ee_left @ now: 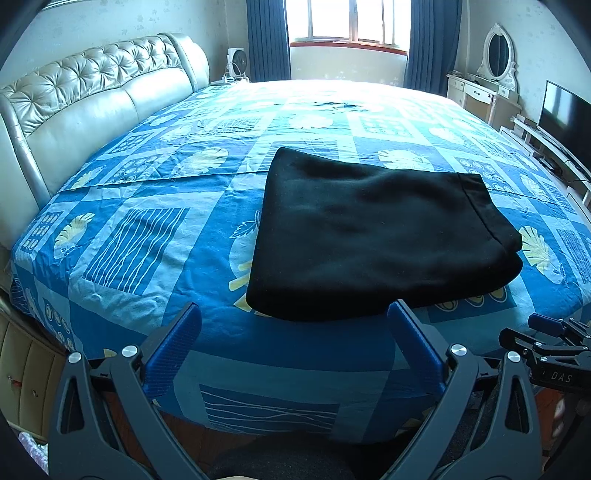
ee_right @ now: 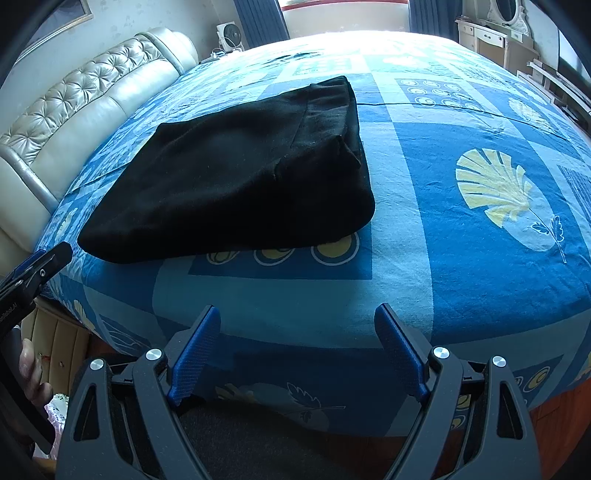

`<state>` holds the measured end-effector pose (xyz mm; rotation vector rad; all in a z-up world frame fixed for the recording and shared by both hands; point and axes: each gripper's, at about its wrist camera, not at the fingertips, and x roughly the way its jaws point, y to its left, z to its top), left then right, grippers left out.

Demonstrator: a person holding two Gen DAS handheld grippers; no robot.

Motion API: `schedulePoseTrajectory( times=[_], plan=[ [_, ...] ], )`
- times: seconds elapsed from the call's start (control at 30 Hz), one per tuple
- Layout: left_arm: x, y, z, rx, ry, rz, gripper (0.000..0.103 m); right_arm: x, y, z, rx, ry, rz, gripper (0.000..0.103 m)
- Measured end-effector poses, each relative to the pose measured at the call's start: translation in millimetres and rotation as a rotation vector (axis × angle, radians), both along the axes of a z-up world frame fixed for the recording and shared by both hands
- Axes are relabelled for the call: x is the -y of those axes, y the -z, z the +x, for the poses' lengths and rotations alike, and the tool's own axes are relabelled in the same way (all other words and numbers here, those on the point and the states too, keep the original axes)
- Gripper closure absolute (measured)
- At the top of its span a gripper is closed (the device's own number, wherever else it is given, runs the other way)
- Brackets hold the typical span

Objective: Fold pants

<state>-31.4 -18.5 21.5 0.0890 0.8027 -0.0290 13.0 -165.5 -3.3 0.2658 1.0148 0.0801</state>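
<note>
Both wrist views look down across the bed (ee_left: 122, 236), sharing the pants (ee_left: 376, 236).

Black pants (ee_left: 380, 236) folded flat on blue bedsheet (ee_left: 155, 236), frame centre-right — left gripper (ee_left: 293, 314) jaws wide apart, empty, bottom of frame.

Pants (ee_left: 376, 236): folded black bundle, inner layers and underside concealed, the bed sheet (ee_left: 147, 229) beneath it covered, fabric too dark to make out seams beyond one hem line at the right end. Left tool (ee_left: 294, 314): rear of its frame cut off by the lower picture edge; right tool (ee_right: 297, 314) likewise, and in the left wrist view only its tip enters at the right edge. Far side of the bed washed out by window (ee_left: 347, 18) glare; a hand (ee_right: 31, 373) at the left edge mostly cropped.
</note>
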Motion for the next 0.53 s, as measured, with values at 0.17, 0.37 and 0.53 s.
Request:
schedulePoseTrajectory(
  times=[0.17, 0.37, 0.53],
  plan=[
    [-3, -5, -6, 0.032, -0.009, -0.044, 0.002, -3, 1, -1, -0.001, -0.007, 0.002, 0.019],
    [-13, -24, 13, 0.013, 0.049, -0.083, 0.002, 3, -19, 2, 0.022, -0.013, 0.063, 0.019],
    [-72, -22, 98, -0.018, -0.052, -0.099, 0.002, 33, -65, 52, 0.134, 0.003, 0.093, 0.018]
  ],
)
